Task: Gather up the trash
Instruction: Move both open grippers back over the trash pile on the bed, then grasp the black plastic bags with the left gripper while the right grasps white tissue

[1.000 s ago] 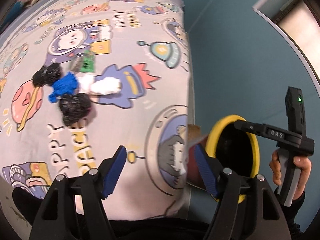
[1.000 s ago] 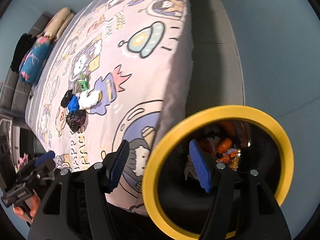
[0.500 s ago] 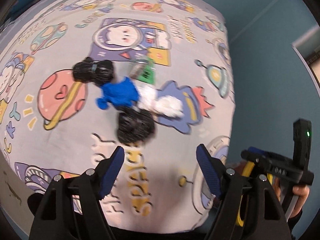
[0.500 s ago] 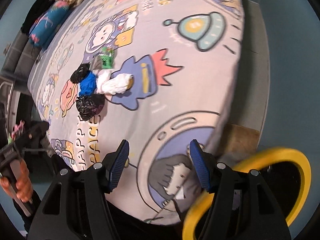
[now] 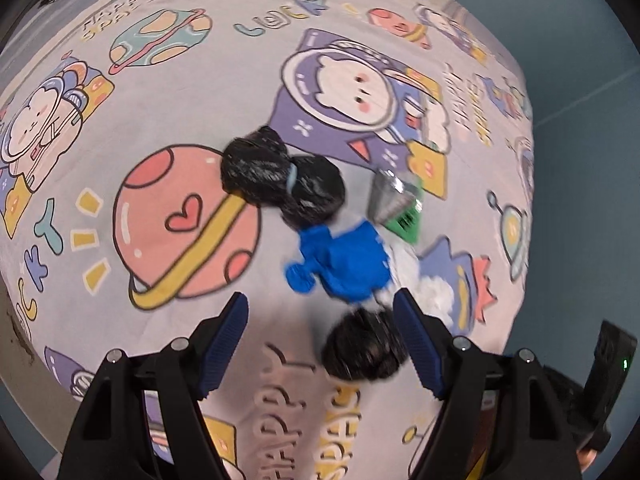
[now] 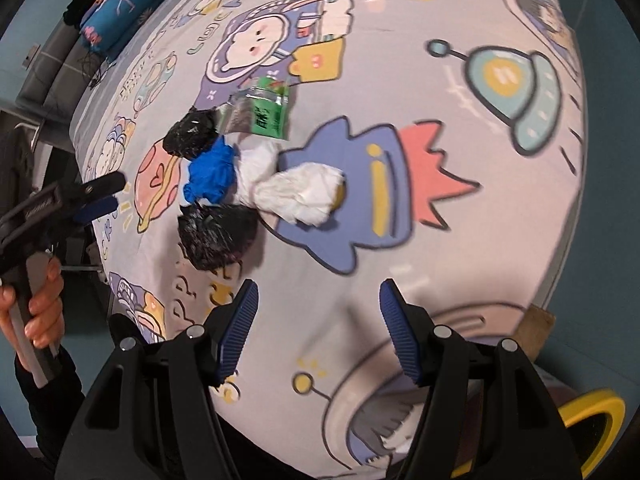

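A small pile of trash lies on the cartoon-print bedsheet (image 5: 168,128). It holds a black bag pinched by a pale band (image 5: 280,180), a blue crumpled piece (image 5: 344,260), a green and silver wrapper (image 5: 396,204), a white paper wad (image 6: 304,196) and a second black crumpled bag (image 5: 364,344). My left gripper (image 5: 320,300) hovers open just above that second black bag, which sits by the right finger (image 5: 416,336). My right gripper (image 6: 318,286) is open above bare sheet, short of the white wad and the black bag (image 6: 216,236). Neither gripper holds anything.
A yellow-rimmed bin (image 6: 596,412) stands off the bed's near right corner, beside a brown cardboard piece (image 6: 536,328). Pillows (image 6: 116,12) lie at the far end of the bed. A hand (image 6: 40,300) holds the left gripper's handle at the left. Blue floor surrounds the bed.
Both grippers have swung away from the yellow bin and over the bed toward the trash pile, sinking a little. The pile now looks much closer and the bin has slid to the edge of view.
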`<state>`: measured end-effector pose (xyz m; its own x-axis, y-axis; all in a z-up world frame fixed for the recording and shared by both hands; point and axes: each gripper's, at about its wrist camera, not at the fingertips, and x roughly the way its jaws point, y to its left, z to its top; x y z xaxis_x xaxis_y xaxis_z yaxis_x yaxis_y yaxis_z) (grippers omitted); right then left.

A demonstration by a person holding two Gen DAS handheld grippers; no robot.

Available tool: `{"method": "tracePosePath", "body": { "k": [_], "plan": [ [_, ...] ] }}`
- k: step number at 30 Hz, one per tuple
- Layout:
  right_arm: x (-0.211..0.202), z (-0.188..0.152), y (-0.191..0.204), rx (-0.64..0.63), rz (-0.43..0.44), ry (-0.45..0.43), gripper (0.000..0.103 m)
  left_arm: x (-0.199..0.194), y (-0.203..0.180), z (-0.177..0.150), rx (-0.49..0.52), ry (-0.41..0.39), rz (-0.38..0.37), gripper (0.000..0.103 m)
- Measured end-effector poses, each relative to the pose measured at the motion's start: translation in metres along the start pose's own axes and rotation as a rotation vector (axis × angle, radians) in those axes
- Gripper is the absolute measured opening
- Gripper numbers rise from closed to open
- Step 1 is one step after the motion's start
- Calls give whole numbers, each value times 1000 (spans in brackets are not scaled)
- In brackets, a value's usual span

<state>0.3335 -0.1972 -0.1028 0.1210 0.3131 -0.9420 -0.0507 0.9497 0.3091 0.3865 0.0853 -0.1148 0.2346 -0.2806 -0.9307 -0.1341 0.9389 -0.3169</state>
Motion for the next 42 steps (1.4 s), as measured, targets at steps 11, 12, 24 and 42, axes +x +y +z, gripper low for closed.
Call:
{"method": "tracePosePath", "body": {
  "k": [11,12,24,42],
  "plan": [
    [29,29,26,-63,5,48,60,41,8,43,-92,42,-13,71],
    [32,30,27,-66,6,53,60,44,7,46,-92,45,-15,71],
    [59,52,38,-103,-23,89,60,78,4,66,-89,88,4,70],
    [108,67,63,-186,-132,172,40,107,13,65,-117,147,-48,26]
  ]
}}
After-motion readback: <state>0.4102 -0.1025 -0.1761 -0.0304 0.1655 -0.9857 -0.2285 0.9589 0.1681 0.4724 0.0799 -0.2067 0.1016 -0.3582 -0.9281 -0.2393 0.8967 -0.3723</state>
